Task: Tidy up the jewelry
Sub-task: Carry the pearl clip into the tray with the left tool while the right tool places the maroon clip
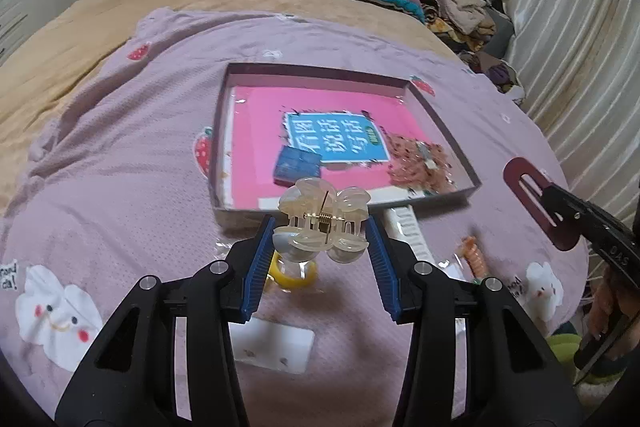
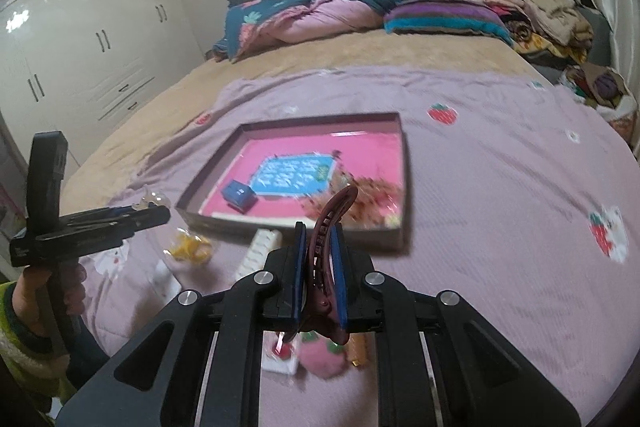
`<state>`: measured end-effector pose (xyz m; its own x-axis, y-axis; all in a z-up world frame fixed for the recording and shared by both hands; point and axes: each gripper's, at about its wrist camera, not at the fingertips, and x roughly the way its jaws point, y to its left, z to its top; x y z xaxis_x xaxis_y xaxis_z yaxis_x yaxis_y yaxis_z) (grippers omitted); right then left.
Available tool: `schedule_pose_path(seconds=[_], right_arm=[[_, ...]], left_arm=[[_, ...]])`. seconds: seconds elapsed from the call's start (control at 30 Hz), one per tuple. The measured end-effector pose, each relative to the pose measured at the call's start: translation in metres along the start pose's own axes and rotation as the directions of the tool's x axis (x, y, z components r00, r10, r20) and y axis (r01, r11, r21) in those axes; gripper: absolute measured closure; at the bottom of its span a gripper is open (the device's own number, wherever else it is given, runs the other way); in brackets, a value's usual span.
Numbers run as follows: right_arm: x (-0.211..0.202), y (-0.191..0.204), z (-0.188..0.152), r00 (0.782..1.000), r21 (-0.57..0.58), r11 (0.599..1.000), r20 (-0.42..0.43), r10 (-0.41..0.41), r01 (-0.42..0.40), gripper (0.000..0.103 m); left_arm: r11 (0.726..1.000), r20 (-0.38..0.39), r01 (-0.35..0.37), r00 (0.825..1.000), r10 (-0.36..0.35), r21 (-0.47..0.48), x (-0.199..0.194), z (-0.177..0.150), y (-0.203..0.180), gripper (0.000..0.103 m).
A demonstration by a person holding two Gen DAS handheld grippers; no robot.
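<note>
Two blue-padded fingers of the left gripper [image 1: 321, 233] are clamped on a translucent cream claw clip [image 1: 320, 227], held above the lilac blanket [image 1: 120, 147] just short of the shallow tray [image 1: 444, 127], where a small blue box [image 1: 297, 166] lies. Seen from the right wrist, the right gripper [image 2: 320, 267] is closed on a maroon hair clip [image 2: 326, 247], raised before the same tray [image 2: 404, 163].

Glossy translucent plastic claw clip [image 1: 320, 227] with metal spring, matt maroon hair clip [image 2: 329, 251], woven cloth blanket [image 1: 120, 147]
</note>
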<state>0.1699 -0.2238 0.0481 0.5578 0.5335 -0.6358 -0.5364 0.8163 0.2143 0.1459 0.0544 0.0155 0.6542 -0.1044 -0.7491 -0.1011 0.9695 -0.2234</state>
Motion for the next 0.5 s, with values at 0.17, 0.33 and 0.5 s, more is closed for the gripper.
schedule_pose_path(seconds=[0.17, 0.33, 0.5], right_arm=[[0.012, 0.009, 0.015, 1.000, -0.013, 1.000, 0.012, 0.024, -0.024, 0.091], [0.023, 0.013, 0.030, 0.999, -0.019, 0.999, 0.027, 0.029, -0.028, 0.091], [0.035, 0.010, 0.047, 0.999, -0.019, 1.000, 0.045, 0.020, -0.019, 0.091]], left_arm=[[1.000, 0.010, -0.002, 1.000, 0.002, -0.010, 0.004, 0.010, 0.005, 0.065], [1.000, 0.014, -0.005, 1.000, 0.005, -0.005, 0.012, 0.021, 0.006, 0.065], [1.000, 0.002, 0.008, 1.000, -0.008, -0.026, 0.026, 0.033, 0.007, 0.065]])
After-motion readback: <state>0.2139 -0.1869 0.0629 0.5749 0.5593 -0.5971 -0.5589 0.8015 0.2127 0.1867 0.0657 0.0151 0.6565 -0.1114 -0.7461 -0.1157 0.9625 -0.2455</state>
